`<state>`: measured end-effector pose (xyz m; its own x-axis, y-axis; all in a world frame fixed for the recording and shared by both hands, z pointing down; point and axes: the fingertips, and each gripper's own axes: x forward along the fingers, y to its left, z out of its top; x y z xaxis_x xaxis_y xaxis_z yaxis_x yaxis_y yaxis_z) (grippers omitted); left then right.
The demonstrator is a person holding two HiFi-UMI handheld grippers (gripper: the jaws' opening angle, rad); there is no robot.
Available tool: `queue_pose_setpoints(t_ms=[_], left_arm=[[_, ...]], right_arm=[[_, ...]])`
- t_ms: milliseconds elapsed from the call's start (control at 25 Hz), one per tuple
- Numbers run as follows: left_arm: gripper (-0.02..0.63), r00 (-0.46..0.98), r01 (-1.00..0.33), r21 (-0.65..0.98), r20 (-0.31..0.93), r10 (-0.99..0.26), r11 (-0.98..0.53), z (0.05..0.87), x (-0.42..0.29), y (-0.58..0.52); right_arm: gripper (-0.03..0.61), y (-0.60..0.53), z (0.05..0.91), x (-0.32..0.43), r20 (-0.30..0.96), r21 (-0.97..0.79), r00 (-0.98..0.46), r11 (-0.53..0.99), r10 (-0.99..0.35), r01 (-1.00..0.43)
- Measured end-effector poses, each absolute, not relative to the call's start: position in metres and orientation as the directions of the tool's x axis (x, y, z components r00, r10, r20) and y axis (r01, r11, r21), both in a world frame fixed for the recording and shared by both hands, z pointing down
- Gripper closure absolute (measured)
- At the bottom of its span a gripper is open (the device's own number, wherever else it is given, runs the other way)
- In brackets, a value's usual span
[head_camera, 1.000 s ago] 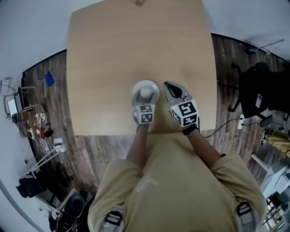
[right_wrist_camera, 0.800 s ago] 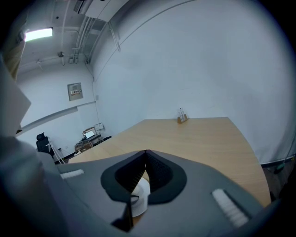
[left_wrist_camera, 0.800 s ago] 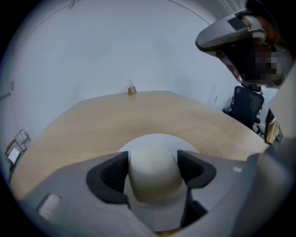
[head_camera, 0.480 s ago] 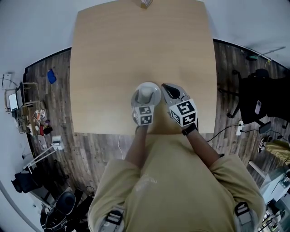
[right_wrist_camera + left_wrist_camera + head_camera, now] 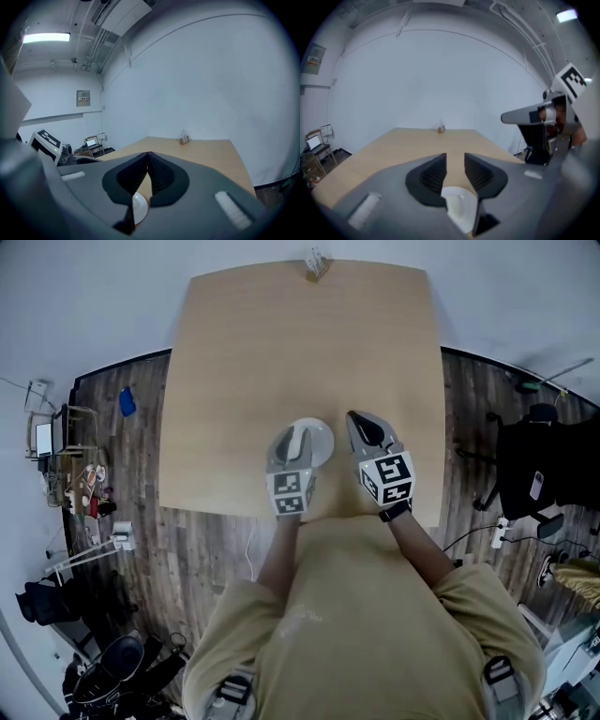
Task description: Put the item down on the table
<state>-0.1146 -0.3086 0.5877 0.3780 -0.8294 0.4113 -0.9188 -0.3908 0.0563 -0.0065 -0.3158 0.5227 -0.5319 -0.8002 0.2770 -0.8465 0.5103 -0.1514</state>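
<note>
White round plate [image 5: 321, 444] lies on the light wooden table [image 5: 300, 343] near its front edge, just under the left gripper [image 5: 297, 437]. That gripper's fingers stand apart, gripping nothing. It has drawn back toward the person since a second ago, so the set-down looks done. The right gripper [image 5: 362, 424] hovers just beside the plate, fingers pressed together and empty.

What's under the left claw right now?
A white plate lies under the left claw, on the wooden table. The claw covers much of the plate's left side, so anything on that part cannot be seen.
</note>
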Motion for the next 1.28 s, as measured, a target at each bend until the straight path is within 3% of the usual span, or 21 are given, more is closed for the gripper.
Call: queue_pose_setpoints(t_ms=[240, 400, 720, 1280], left_arm=[[0.586, 0.359, -0.932, 0.046, 0.272, -0.893, -0.360, 0.515, -0.111, -0.289], [0.611, 0.339, -0.939, 0.022, 0.200, -0.919, -0.342, 0.480, -0.112, -0.277], [0.612, 0.308, -0.951, 0.000, 0.105, -0.946, -0.310, 0.437, -0.119, -0.247], [0.611, 0.333, -0.942, 0.012, 0.127, -0.934, -0.335, 0.442, -0.087, -0.203]], right_arm=[[0.573, -0.296, 0.480, 0.008, 0.173, -0.083, -0.539, 0.533, -0.824, -0.842], [0.572, -0.284, 0.466, 0.019, 0.136, -0.064, -0.544, 0.541, -0.828, -0.839], [0.572, -0.253, 0.450, 0.027, 0.111, -0.039, -0.562, 0.561, -0.820, -0.827], [0.572, -0.201, 0.451, 0.035, 0.136, -0.027, -0.632, 0.635, -0.763, -0.772]])
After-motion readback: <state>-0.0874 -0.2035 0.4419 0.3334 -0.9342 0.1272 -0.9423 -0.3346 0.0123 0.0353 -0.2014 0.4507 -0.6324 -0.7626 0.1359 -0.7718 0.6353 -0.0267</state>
